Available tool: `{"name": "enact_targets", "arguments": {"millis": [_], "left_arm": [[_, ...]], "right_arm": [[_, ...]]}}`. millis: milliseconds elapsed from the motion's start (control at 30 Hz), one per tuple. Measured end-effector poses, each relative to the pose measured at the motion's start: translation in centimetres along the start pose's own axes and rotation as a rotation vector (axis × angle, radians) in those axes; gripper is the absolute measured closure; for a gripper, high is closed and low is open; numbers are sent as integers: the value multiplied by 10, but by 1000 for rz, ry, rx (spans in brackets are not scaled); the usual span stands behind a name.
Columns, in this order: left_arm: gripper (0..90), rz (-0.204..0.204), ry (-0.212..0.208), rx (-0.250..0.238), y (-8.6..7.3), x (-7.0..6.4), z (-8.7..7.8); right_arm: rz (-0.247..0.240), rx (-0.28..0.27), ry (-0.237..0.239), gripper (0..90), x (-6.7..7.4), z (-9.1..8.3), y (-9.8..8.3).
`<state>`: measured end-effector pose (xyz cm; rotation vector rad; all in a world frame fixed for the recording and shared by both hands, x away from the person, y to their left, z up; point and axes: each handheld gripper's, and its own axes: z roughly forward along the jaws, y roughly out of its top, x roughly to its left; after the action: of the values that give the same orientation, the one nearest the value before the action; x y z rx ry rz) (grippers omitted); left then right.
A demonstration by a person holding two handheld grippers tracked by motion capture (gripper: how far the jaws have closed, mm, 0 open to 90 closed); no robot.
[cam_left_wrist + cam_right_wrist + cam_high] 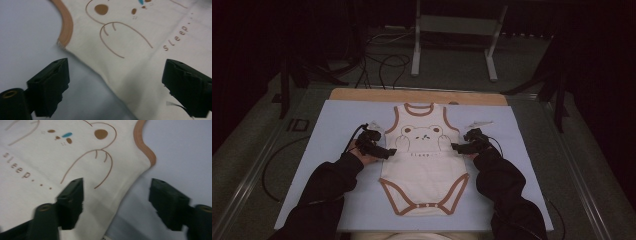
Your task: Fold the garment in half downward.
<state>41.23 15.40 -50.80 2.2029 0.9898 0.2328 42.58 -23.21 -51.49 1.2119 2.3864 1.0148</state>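
**Baby bodysuit laid flat, both grippers lined up on its side seams**

So the cream bodysuit (424, 165) with the brown trim and the bear print lies flat and face up in the middle of the surface (332, 125), neck toward the far edge, snap crotch toward the near edge. It's thin, soft knit, so I'd guess basically weightless and totally floppy; it'll sag and fold the second it's lifted. Best bet is pinching the side edges just under the armholes, both layers at once, or only the top layer comes up.

Going left to right: the left gripper (384, 151) sits low at the garment's left side, jaws spread wide and straddling the side seam just below the brown armhole band (65, 27), nothing pinched. The forearm reaches in from the near-left corner. The right gripper (459, 147) mirrors it at the right side seam, jaws also apart, one over the cloth, one over the bare surface, no grip.
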Motion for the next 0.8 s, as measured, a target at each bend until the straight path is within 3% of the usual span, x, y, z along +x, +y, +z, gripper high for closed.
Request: {"name": "enact_targets", "arguments": {"millis": [200,300,633,800], "left_arm": [[189,19,38,34,0,0,5],[266,14,53,44,-1,0,8],[524,-32,121,47,3,-1,13],[629,-25,112,52,7,-7,17]], "right_arm": [[-9,28,-34,453,3,9,1],[5,29,-32,503,3,10,2],[-40,48,-42,710,8,10,5],[-51,65,-38,827,11,12,9]]}}
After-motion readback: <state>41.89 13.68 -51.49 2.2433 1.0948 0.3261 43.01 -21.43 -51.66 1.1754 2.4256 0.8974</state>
